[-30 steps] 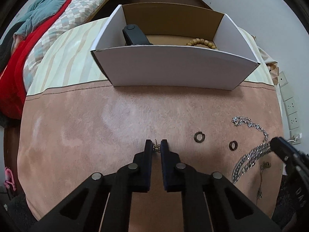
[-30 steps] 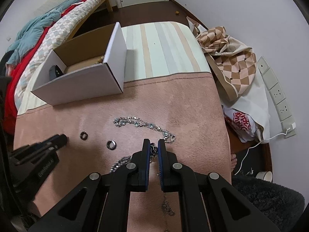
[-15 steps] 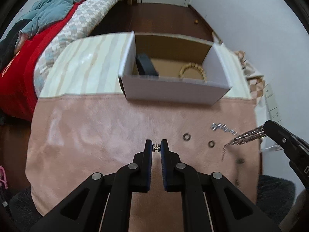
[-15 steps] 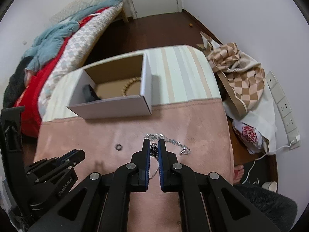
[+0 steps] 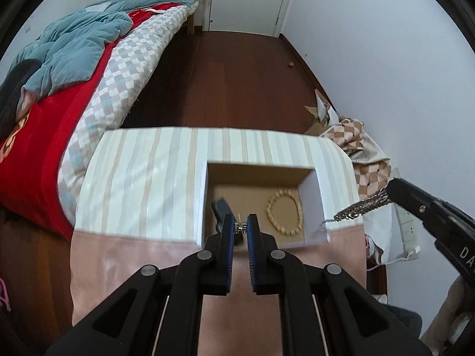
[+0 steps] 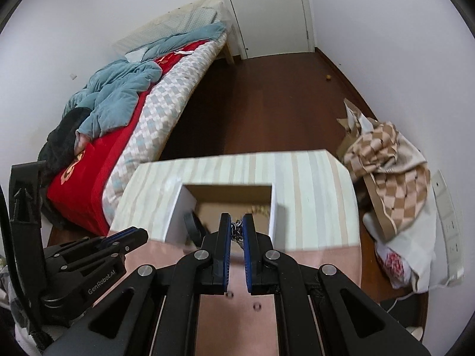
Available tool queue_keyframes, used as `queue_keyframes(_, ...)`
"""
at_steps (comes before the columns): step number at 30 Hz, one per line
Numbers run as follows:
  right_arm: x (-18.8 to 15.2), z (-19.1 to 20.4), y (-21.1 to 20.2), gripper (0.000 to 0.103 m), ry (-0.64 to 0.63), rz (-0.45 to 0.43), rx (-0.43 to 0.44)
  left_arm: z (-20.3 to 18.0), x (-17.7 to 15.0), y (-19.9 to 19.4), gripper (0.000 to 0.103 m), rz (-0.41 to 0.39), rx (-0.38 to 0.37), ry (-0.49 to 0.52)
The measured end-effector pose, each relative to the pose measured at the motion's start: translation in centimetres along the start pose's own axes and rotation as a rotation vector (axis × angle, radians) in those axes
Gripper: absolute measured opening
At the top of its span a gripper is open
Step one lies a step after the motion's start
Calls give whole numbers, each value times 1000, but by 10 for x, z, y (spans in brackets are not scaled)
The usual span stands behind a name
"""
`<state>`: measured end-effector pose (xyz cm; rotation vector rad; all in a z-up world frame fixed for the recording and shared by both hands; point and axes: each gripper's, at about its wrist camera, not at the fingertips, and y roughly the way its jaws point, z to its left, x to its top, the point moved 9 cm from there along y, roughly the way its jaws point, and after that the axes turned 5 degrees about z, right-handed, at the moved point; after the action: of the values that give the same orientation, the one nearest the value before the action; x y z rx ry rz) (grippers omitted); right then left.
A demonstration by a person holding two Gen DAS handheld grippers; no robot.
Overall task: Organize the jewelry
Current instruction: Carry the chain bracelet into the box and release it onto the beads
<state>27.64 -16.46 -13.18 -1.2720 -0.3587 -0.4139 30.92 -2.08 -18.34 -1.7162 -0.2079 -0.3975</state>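
Observation:
My left gripper [image 5: 240,227] is shut on a small gold earring [image 5: 240,227] and holds it high above the open white cardboard box [image 5: 313,201]. Inside the box lie a beaded bracelet [image 5: 284,214] and a black object [image 5: 221,209]. My right gripper [image 6: 237,230] is shut on a silver chain [image 6: 237,233], also held above the box [image 6: 181,207]. In the left wrist view the chain [image 5: 359,207] hangs from the right gripper's tip beside the box's right wall. Two rings [image 6: 256,306] lie on the pink cloth below.
The box stands on a table with a striped cloth [image 5: 142,178] at the back and a pink cloth [image 5: 124,264] in front. A bed with a red and blue cover [image 6: 118,112] is to the left. A checked cloth bag [image 6: 386,160] lies to the right.
Both grippers have risen from the pink cloth with their jewelry and moved forward over the box. The chain has left the table.

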Motion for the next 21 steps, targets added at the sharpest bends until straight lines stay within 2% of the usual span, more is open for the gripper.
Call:
queue_keyframes(6,23,-3,58,8,25,101,27,7,23,42,6,79,-33,-30)
queue_keyframes(12,21,-7,108,8,49,192,56,9,33,76,6,151,-67,-37)
queue_keyframes(15,20,-7,125,8,67,237,99,9,36,86,8,191,-73,-66)
queue_keyframes(17,15,-8,137,9,92,300,136,9,37,88,13,209,-82,-83)
queue_keyframes(18,13,-9,141,9,106,323,146,9,38,89,17,213,-78,-86)
queue_keyframes(19,10,-12,145,10,116,342,143,10,39,88,34,208,-79,-87)
queue_keyframes(20,8,-14,147,13,119,353,137,10,40,87,60,201,-74,-88)
queue_keyframes(21,6,-17,148,17,127,358,133,12,41,84,71,187,-61,-87)
